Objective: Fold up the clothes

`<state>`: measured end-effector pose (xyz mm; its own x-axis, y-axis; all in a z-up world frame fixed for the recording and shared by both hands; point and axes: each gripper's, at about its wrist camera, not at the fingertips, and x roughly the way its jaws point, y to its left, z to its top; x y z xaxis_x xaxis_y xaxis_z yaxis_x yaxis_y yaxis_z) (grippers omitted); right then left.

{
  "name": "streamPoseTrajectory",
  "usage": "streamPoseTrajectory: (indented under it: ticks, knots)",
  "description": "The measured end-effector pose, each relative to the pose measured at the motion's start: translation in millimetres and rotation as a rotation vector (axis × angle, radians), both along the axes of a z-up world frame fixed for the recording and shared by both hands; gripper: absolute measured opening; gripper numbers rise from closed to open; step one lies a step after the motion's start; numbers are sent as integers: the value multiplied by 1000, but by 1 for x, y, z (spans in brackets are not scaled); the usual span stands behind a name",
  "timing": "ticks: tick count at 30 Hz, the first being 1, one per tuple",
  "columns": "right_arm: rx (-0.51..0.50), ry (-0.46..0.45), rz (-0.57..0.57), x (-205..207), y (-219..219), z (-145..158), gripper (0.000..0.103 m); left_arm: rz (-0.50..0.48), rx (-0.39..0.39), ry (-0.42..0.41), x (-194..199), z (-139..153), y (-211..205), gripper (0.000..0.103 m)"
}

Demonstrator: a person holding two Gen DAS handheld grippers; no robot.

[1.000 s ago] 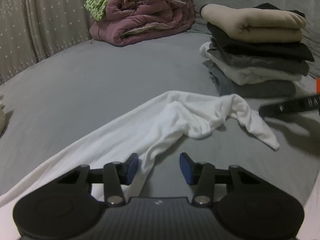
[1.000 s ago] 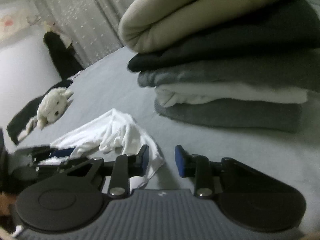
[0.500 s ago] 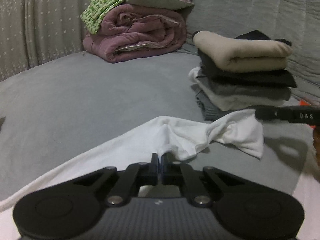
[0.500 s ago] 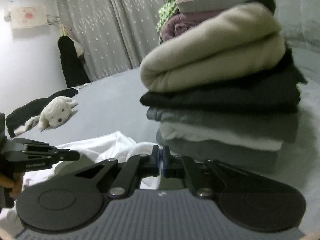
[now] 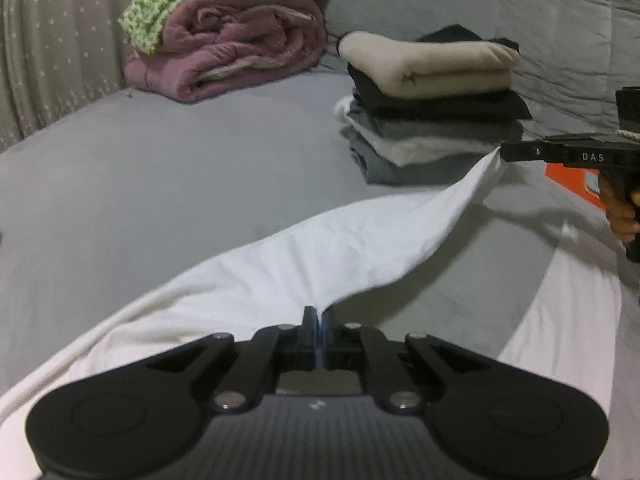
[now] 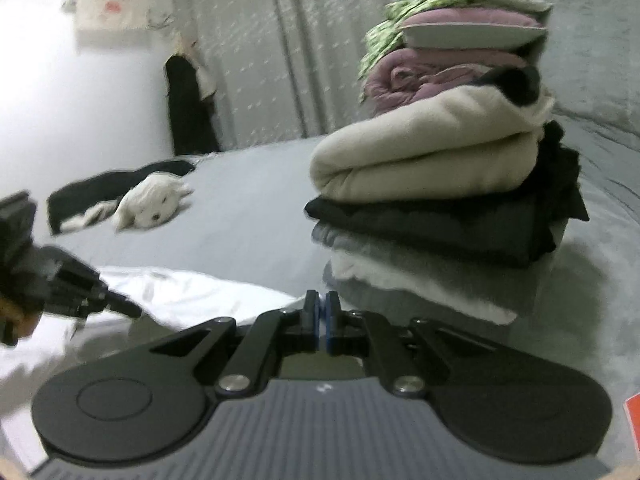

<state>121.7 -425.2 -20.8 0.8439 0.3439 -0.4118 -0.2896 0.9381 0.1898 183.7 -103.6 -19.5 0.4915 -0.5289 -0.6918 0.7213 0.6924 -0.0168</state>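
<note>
Stretching between both clamped grippers, white garment (image 5: 360,248) spans open bed (image 5: 160,184).

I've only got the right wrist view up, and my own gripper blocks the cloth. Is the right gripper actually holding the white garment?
Observer: Yes. The left wrist view shows the right gripper pinching one tip of the white garment, with the cloth rising from the bed to it.
Operator: And the left one?
Observer: The left gripper is shut on the garment's near edge, which bunches into its jaws.
Operator: Is the cloth taut between them?
Observer: Fairly. It spans from one gripper to the other with few wrinkles, and the rest trails on the bed.
Operator: Anything behind my hand?
Observer: An orange object lies on the bed beside the folded stack.
</note>
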Motion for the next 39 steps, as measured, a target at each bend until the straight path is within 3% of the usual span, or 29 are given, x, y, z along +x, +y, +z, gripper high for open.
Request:
streamPoseTrajectory:
  ticks: [5,8,11,13,14,15,19,22,24,27,29,31,39]
  knots:
    - [-121,73,185,-13,12,-13,5,-103,53,70,-2,-5,6,2]
    - [-192,42,244,-26,20,-18,13,-153,83,146,5,-9,7,4]
    - [-152,36,212,-21,15,-15,17,-162,60,181,11,-7,11,13]
    - [-133,50,169,-18,8,-16,47,-148,21,180,15,-2,14,29]
    - [-131,62,144,-16,6,-17,48,-136,3,171,16,0,14,41]
    - [-139,81,118,-13,5,-19,48,-126,-11,162,17,3,13,44]
    - [-160,136,66,-5,2,-26,48,-106,-51,143,24,8,-2,44]
    - [-101,179,14,8,-3,-31,48,-111,-52,121,22,6,-22,44]
    - [-87,215,-19,15,-6,-37,45,-131,-53,106,17,1,-37,44]
    - [-94,234,-36,17,-6,-41,32,-169,-61,88,6,-10,-61,44]
    - [-78,223,-25,20,-5,-41,11,-196,-71,83,-2,-16,-79,44]
    - [-61,219,-25,22,-5,-42,2,-226,-63,62,-11,-22,-97,44]
    - [23,135,-132,24,-24,-31,2,-316,-56,-12,-38,-25,-158,43]
